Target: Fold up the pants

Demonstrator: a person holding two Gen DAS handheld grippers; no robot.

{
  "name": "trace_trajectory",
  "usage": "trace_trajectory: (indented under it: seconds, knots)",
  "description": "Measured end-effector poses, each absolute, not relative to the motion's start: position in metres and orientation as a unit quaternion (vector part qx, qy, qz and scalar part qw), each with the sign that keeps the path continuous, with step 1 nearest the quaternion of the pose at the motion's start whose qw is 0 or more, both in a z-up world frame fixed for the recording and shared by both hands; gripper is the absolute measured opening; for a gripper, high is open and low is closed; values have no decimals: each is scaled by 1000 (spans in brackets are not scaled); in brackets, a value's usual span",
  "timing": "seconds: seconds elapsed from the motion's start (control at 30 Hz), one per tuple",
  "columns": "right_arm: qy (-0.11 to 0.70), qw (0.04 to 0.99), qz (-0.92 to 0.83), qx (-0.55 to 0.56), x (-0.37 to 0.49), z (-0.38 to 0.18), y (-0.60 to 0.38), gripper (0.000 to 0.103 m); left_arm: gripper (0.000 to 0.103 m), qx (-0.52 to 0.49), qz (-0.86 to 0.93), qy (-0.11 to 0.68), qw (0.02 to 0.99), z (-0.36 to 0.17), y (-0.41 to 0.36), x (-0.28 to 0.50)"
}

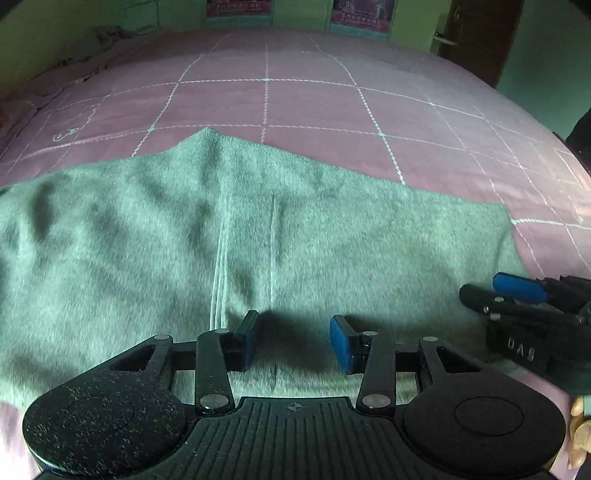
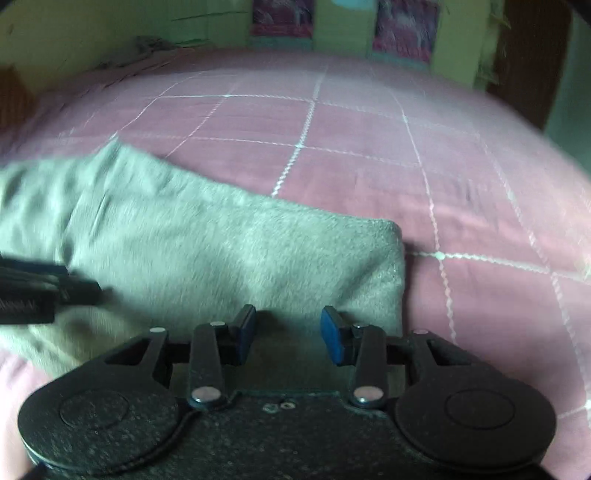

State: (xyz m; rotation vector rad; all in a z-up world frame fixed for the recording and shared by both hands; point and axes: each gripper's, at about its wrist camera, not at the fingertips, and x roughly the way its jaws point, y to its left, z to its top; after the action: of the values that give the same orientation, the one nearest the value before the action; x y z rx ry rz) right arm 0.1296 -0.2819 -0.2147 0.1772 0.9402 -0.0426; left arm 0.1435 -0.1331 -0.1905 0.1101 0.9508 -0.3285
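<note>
Nearest in the left wrist view, the left gripper (image 1: 293, 338) hangs over the grey pants (image 1: 229, 236) with its blue-padded fingers (image 1: 341, 343) spread apart and nothing pinched between them; the cloth lies below the gap. Just to its right, the right gripper (image 1: 517, 291) comes in from the edge, low over the same fabric. In the right wrist view the right gripper (image 2: 288, 334) also has its jaws parted, empty, above the near right corner of the pants (image 2: 236, 254); that picture is blurred, so whether its tips brush the cloth is hard to say.

The pants lie flat on the near part of a pink bedspread (image 1: 332, 99) with a white grid, reaching left out of view, with a peaked fold at their far edge. Farther off, the bedspread runs to a green wall with posters (image 1: 354, 13), and a dark door (image 1: 480, 37) stands at far right.
</note>
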Motion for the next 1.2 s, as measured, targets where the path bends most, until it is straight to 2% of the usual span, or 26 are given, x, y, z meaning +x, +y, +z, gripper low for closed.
trace_trajectory:
  seconds: [0.1,0.63,0.83,0.93,1.07,1.13,1.17,1.2]
  knots:
    - [461,880,-20,110,124,-208,-284,41,42,51,-159,451,877,-189,-129,133]
    - [453,886,-22,100,98,-202,-276,41,42,14,-139,447,884,-173,-97,110]
    - [451,882,-30,136,101,-185,-280,40,42,-9,-103,433,895,-161,-50,109]
    - [422,893,-25,156,100,-170,-269,42,42,-38,-73,438,895,-159,-18,113]
    - [422,893,12,157,116,-165,-240,44,43,-70,-34,444,893,-156,23,119]
    - [422,893,25,154,125,-164,-224,44,44,-81,-16,447,891,-156,41,122]
    - [422,893,30,153,130,-163,-217,44,47,-85,-8,448,890,-156,50,123]
    - [421,893,34,154,134,-163,-210,44,55,-90,2,447,890,-157,59,124]
